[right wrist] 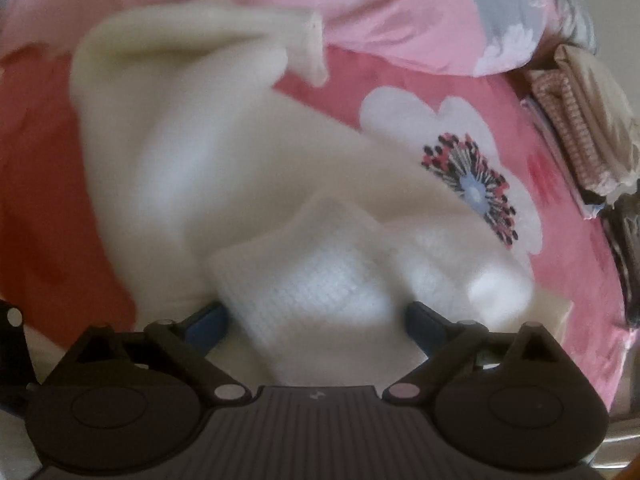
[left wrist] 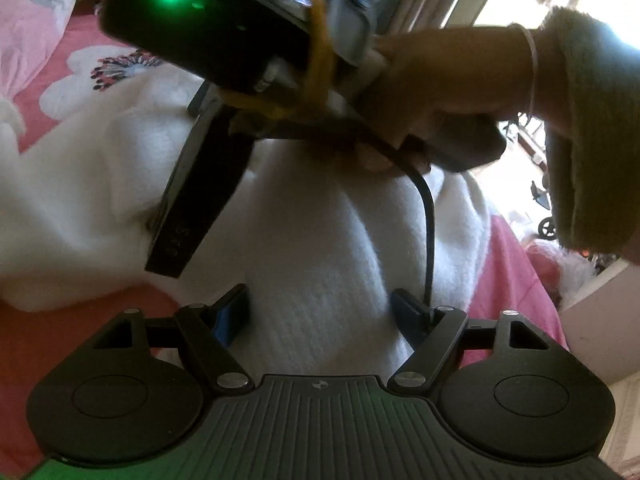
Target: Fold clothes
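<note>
On bedspread (right wrist: 560, 280) | both tongs (left wrist: 320, 312) (right wrist: 316, 316) apart, straddling white sweater (right wrist: 200, 152) | folded stack (right wrist: 584, 120) right-view only

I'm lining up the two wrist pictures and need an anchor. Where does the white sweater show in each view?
Left wrist view: the white sweater fills the middle, running down between the left gripper fingers.
Right wrist view: it spreads from upper left to lower centre, a knit fold between the right gripper fingers.
Shared landmark: the white flower print on the pink bedsheet beside the sweater.
</note>
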Action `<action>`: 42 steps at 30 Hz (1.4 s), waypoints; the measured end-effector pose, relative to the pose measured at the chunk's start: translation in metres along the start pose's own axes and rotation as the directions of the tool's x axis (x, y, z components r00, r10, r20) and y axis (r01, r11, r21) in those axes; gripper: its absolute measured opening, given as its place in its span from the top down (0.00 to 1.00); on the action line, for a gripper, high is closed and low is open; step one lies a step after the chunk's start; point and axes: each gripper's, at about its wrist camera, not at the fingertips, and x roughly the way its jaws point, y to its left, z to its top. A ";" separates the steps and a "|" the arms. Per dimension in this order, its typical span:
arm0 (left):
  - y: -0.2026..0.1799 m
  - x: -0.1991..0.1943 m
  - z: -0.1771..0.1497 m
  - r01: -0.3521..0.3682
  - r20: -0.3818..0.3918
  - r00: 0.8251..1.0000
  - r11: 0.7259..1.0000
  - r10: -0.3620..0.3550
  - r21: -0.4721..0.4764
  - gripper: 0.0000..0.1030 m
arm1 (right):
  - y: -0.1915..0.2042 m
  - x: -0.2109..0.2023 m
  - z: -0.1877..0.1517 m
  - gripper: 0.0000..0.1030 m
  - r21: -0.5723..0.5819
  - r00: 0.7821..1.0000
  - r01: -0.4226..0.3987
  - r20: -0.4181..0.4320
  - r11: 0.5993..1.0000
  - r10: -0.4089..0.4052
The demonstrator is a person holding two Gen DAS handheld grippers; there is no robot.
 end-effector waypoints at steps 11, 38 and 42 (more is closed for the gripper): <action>-0.005 -0.006 -0.002 -0.021 0.005 1.000 1.000 0.021 -0.003 0.25 | -0.048 -0.079 -0.056 0.93 0.380 0.949 0.109 0.235 0.919 -0.210; -0.003 -0.013 0.005 -0.087 -0.013 0.996 0.996 0.087 -0.012 0.25 | -0.094 -0.289 -0.252 0.93 0.908 0.529 0.318 0.070 0.273 -0.846; -0.002 -0.012 0.005 -0.084 -0.012 0.996 0.996 0.084 -0.013 0.25 | -0.077 -0.247 -0.259 0.93 0.916 0.698 0.195 0.122 0.352 -0.706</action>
